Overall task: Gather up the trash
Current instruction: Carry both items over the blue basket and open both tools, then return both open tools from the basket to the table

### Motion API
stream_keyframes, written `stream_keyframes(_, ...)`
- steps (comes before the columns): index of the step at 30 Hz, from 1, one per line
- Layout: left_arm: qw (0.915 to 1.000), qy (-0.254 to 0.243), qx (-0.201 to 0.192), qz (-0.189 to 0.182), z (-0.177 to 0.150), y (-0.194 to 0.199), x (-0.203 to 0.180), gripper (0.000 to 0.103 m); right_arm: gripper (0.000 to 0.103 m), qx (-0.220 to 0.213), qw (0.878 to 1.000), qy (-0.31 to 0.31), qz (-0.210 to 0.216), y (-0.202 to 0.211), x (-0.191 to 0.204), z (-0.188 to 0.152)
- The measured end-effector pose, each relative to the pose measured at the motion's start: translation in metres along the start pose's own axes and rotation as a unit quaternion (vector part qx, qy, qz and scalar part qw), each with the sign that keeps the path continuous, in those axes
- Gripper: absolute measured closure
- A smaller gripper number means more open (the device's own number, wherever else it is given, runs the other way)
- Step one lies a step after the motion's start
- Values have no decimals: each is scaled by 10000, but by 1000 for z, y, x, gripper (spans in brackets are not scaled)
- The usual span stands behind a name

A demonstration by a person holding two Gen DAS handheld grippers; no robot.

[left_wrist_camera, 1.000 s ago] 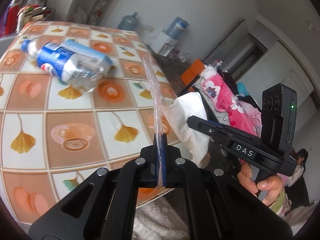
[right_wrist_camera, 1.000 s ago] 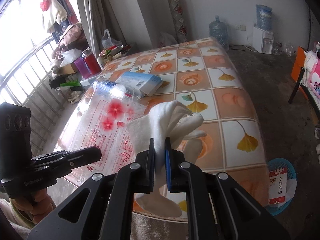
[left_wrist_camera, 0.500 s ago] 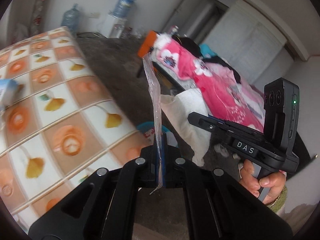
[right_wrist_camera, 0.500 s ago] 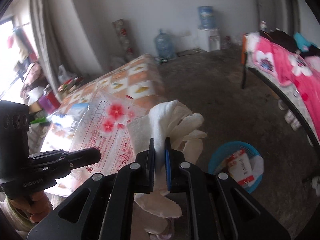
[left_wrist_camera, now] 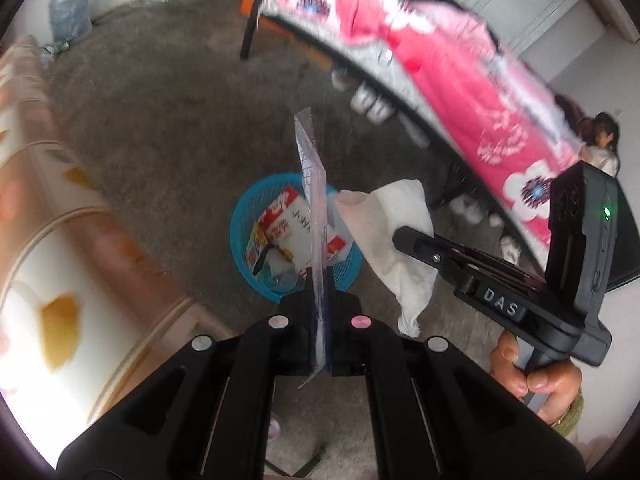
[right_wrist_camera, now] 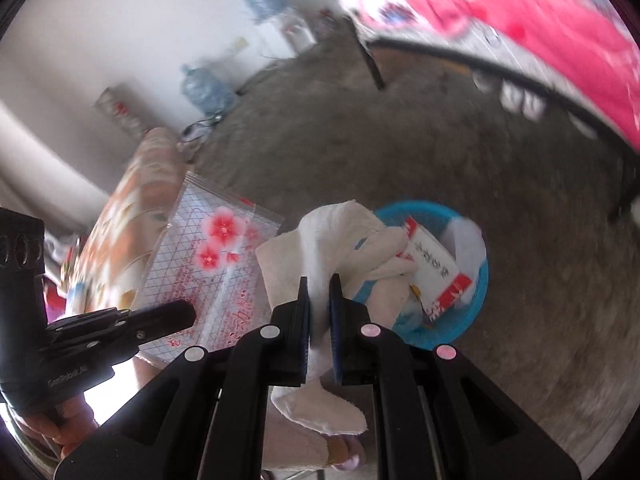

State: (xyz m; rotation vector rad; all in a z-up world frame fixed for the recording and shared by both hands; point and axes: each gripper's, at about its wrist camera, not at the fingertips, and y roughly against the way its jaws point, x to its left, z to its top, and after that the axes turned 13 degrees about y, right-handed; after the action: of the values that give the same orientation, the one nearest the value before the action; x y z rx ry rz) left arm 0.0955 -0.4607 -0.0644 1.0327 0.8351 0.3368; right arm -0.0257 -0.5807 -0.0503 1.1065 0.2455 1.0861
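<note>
Fig. – change vs. earlier frames. Both tools have swung off the bench (left_wrist_camera: 48, 240) and tipped downward, toward the floor (left_wrist_camera: 160, 112). Left tool (left_wrist_camera: 320, 300), w/ the clear plastic bag (left_wrist_camera: 314, 200), earlier over the bench top w/ bottle ahead; now over the blue trash basket (left_wrist_camera: 248, 216), bench only at left edge. Right tool (right_wrist_camera: 319, 300), w/ the white cloth (right_wrist_camera: 340, 232), likewise: basket, earlier small at lower right of its view, now just ahead, partly behind the cloth. Pink bedding (left_wrist_camera: 440, 60) now fills upper right of both views.
</note>
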Motion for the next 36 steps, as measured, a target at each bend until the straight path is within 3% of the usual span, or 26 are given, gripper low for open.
stream_keyframes(7, 9969, -8, 640, 466, 48, -83, -2, 102, 92, 293, 9967, -753, -20, -65, -48, 1)
stream_keyframes(9, 9954, 3, 782, 554, 58, -102, 1, 98, 91, 343, 9950, -932, -42, -83, -58, 1)
stream_keyframes(10, 9946, 24, 861, 577, 59, -109, 4, 90, 90, 403, 9939, -1030, -1, -96, -65, 0)
stream_keyframes(11, 9940, 64, 919, 595, 62, -116, 5, 80, 88, 464, 9928, -1101, 15, -105, -68, -2)
stream_keyframes(13, 9933, 111, 949, 648, 65, -127, 8, 71, 77, 607, 9901, -1263, 9, -124, -78, -5)
stream_keyframes(17, 9941, 175, 911, 556, 66, -128, 11, 63, 60, 696, 9889, -1305, -157, -137, -83, -8)
stream_keyframes(21, 9960, 164, 707, 523, 66, -114, 13, 57, 51, 695, 9897, -1234, -221, -137, -81, -11)
stream_keyframes(25, 9981, 153, 420, 422, 65, -85, 10, 51, 49, 545, 9922, -1088, -257, -115, -70, -7)
stream_keyframes(31, 9992, 205, -336, 75, 48, -6, 14, 40, 40, 203, 9976, -548, -361, -67, -37, 2)
stream_keyframes(36, 9931, 401, -1100, -81, 16, 74, 37, 35, 36, -86, 9985, 280, -456, -22, 14, 14)
